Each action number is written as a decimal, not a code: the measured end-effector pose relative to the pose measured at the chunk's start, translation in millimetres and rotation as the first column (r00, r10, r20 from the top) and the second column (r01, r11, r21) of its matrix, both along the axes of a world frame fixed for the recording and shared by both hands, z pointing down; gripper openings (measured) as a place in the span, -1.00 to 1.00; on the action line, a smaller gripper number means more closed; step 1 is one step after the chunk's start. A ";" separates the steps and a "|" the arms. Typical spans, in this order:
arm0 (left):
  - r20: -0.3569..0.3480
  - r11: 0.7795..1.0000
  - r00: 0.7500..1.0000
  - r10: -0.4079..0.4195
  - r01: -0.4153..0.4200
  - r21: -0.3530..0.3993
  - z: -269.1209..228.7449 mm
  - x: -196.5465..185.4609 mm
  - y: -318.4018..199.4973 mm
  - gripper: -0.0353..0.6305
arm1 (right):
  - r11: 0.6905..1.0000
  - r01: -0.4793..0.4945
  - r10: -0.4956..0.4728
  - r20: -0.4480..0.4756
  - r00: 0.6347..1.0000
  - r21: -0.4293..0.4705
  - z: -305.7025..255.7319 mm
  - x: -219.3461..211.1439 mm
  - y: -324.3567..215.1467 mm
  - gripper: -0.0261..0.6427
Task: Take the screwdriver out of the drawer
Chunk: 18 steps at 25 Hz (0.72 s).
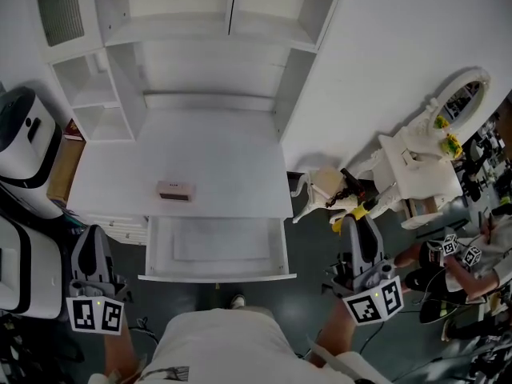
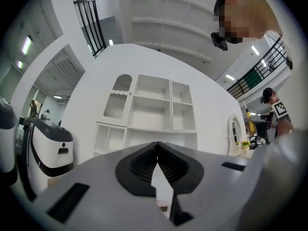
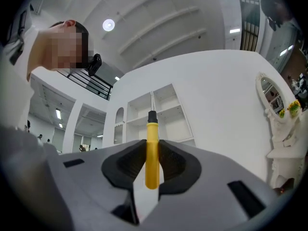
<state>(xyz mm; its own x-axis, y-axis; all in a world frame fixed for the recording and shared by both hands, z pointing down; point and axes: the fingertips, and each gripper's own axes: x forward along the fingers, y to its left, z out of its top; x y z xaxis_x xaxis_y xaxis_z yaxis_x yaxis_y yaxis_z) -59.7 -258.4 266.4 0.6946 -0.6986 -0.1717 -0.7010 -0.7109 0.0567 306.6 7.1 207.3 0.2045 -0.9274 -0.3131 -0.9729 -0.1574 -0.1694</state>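
Note:
A screwdriver (image 3: 152,152) with a yellow handle, black collar and thin metal shaft stands upright between the jaws of my right gripper (image 3: 152,143), which is shut on it. In the head view this gripper (image 1: 362,222) is to the right of the open white drawer (image 1: 280,250), out over the dark floor, with a bit of the yellow handle (image 1: 359,211) showing at its tip. The drawer's inside looks bare. My left gripper (image 1: 94,237) hangs left of the drawer. Its jaws (image 2: 157,148) meet at the tips with nothing between them.
A small pinkish box (image 1: 175,190) lies on the white desk (image 1: 216,158), under open shelves (image 1: 208,22). A white and black machine (image 1: 24,142) stands at the left. A white dressing table with an oval mirror (image 1: 448,118) and a chair are at the right, with another person's marker cubes (image 1: 460,250).

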 end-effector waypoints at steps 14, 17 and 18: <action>0.023 0.998 0.997 0.067 -0.067 -0.006 3.7 16.0 12.0 -0.85 | 0.998 -0.037 0.036 -0.016 0.999 -0.054 10.0 -11.4 1.5 -0.65; 0.026 0.997 0.997 0.071 -0.071 -0.009 3.4 15.2 12.9 -0.85 | 0.998 -0.036 0.035 -0.018 0.999 -0.060 10.0 -13.6 1.3 -0.65; 0.028 0.997 0.997 0.074 -0.074 -0.009 3.1 15.5 13.3 -0.85 | 0.997 -0.037 0.036 -0.019 0.999 -0.062 10.1 -14.5 1.3 -0.65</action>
